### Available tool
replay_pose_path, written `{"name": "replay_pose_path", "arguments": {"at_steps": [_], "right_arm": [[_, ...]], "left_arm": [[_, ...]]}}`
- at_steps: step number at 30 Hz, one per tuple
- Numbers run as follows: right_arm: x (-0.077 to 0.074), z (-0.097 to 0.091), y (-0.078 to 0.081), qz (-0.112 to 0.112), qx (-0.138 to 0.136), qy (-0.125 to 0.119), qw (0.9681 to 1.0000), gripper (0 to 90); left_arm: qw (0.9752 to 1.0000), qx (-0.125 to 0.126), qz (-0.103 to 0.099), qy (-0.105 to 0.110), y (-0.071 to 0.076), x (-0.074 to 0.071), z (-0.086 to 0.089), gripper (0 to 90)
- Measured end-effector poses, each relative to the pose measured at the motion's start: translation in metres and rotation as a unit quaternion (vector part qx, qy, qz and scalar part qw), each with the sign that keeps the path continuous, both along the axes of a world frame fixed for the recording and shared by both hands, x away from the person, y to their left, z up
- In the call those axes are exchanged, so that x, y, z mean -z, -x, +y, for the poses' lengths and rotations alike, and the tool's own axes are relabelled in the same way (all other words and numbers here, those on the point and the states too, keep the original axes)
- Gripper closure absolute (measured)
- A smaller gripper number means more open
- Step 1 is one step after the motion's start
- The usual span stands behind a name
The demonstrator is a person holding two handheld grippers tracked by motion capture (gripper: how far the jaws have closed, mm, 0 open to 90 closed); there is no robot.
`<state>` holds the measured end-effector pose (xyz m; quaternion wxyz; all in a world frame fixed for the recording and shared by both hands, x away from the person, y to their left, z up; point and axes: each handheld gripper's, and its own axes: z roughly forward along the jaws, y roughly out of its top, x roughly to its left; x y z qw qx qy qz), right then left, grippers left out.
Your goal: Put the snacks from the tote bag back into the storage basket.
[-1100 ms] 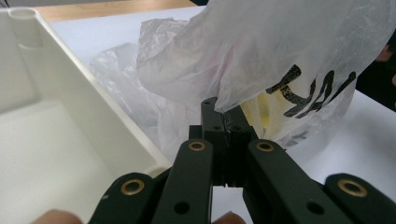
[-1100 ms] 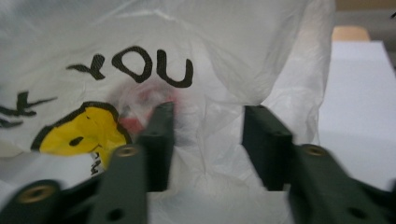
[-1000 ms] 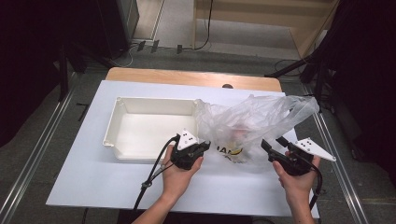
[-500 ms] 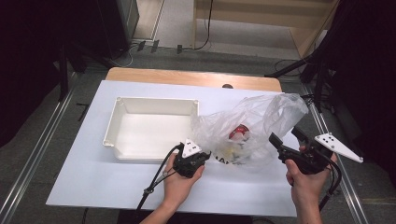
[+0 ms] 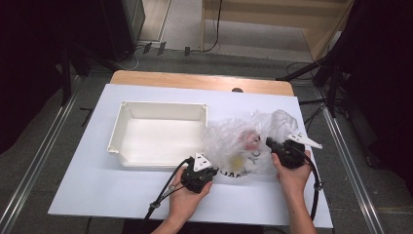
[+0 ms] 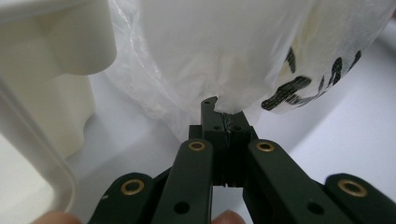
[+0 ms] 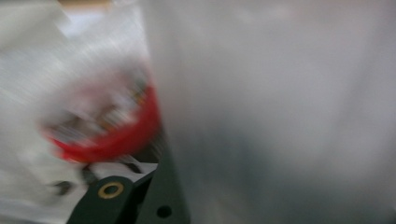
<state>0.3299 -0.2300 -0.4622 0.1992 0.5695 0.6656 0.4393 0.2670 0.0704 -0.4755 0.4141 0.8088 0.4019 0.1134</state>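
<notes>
bag point(image 5: 243, 146) right of tray point(image 5: 160, 134) — touching

A white tray point(image 5: 127, 129) sits on the white table point(image 5: 87, 190), seemingly with nothing inside.

Bright, evenly lit table – right gripper view badly motion-blurred.

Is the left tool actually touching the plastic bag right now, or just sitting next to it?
Touching. In the left gripper view the left tool has its jaws closed on a pinched fold of the plastic bag, with the film caught between the tips.
</notes>
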Motion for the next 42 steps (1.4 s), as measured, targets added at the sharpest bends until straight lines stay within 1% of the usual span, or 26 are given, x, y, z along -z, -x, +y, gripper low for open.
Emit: {"name": "replay_pose_path", "arguments": {"at_steps": [1,2,3,4,5,6,7,8,9,10,11,16,19,22,23,24,25,26,27,28,30,32,34,37,40,42], "right_arm": [[0.000,0.000,0.000,0.000,0.000,0.000,1.0000,88.4],[0.016,-0.002,-0.007,0.055,0.008,0.004,0.9984,89.0],[0.016,-0.002,-0.007,0.055,0.008,0.004,0.9984,89.0],[0.028,-0.009,-0.009,0.078,0.009,-0.017,0.9967,90.0],[0.029,-0.011,-0.009,0.081,0.010,-0.027,0.9963,90.0],[0.028,-0.012,-0.009,0.082,0.008,-0.026,0.9962,90.0],[0.028,-0.012,-0.009,0.082,0.008,-0.026,0.9962,90.0],[0.029,-0.011,-0.007,0.075,0.004,-0.019,0.9970,89.6],[0.029,-0.011,-0.007,0.075,0.004,-0.019,0.9970,89.6],[0.029,-0.010,-0.007,0.075,0.002,-0.020,0.9970,89.2],[0.030,-0.011,-0.007,0.074,0.001,-0.023,0.9970,88.4],[0.029,-0.009,-0.005,0.069,0.002,-0.020,0.9974,85.9],[0.030,-0.008,-0.005,0.067,-0.001,-0.017,0.9976,84.7],[0.030,-0.008,-0.005,0.065,-0.001,-0.014,0.9978,84.1],[0.030,-0.007,-0.004,0.066,-0.001,-0.016,0.9977,83.9],[0.030,-0.007,-0.004,0.066,-0.001,-0.016,0.9977,83.7],[0.030,-0.007,-0.004,0.066,-0.001,-0.016,0.9977,83.5],[0.030,-0.008,-0.004,0.066,-0.002,-0.017,0.9977,83.0],[0.030,-0.008,-0.004,0.065,-0.002,-0.018,0.9977,82.4],[0.029,-0.008,-0.003,0.066,0.002,-0.016,0.9977,82.0],[0.029,-0.008,-0.002,0.061,0.007,-0.010,0.9980,81.9],[0.029,-0.008,-0.002,0.062,0.010,-0.009,0.9980,81.9],[0.029,-0.009,-0.002,0.062,0.012,-0.009,0.9980,81.2],[0.029,-0.008,-0.001,0.057,0.013,0.001,0.9983,77.2],[0.026,-0.007,0.003,0.044,0.005,0.006,0.9990,57.6],[0.021,-0.009,0.009,0.026,-0.005,0.006,0.9996,44.1]], "left_arm": [[1.0000,0.000,0.000,0.000,0.000,0.000,0.000,90.0],[1.0000,0.001,0.000,0.000,0.000,0.000,0.000,90.0],[1.0000,0.000,0.000,0.001,0.001,0.000,0.001,90.0],[0.9999,0.004,-0.002,0.010,0.002,-0.001,0.002,90.0],[0.9999,0.004,-0.002,0.010,0.002,-0.001,0.002,87.9],[0.9998,0.010,-0.006,0.016,0.004,-0.003,0.003,83.4],[0.9996,0.013,-0.010,0.023,0.005,-0.005,0.003,83.4],[0.9984,0.024,-0.026,0.044,0.010,-0.013,0.004,74.4],[0.9984,0.024,-0.026,0.044,0.010,-0.013,0.004,69.2],[0.9969,0.030,-0.049,0.055,0.014,-0.023,0.004,69.2],[0.9958,0.030,-0.060,0.061,0.017,-0.029,0.005,61.4],[0.9876,0.030,-0.092,0.124,0.021,-0.059,0.012,26.8],[0.9834,0.030,-0.106,0.145,0.020,-0.074,0.010,13.5],[0.9805,0.048,-0.116,0.151,0.020,-0.083,-0.001,13.7],[0.9814,0.053,-0.119,0.141,0.020,-0.083,-0.006,15.3],[0.9827,0.055,-0.121,0.129,0.019,-0.081,-0.011,24.7],[0.9861,0.053,-0.110,0.113,0.017,-0.077,-0.014,51.5],[0.9895,0.051,-0.081,0.109,0.012,-0.070,-0.016,70.1],[0.9917,0.052,-0.047,0.108,0.006,-0.061,-0.016,77.0],[0.9938,0.046,-0.025,0.098,0.001,-0.051,-0.015,84.9],[0.9978,0.025,-0.007,0.060,-0.003,-0.033,-0.013,88.8],[0.9994,0.011,0.007,0.033,-0.007,-0.018,-0.010,89.5],[0.9999,0.005,0.012,0.001,-0.008,-0.007,-0.008,89.7],[0.9997,0.008,0.018,-0.012,-0.009,0.002,-0.006,89.7],[0.9998,0.009,0.011,-0.016,-0.007,0.002,-0.006,89.5],[0.9999,0.008,0.011,-0.010,-0.007,0.003,-0.006,89.1]]}}
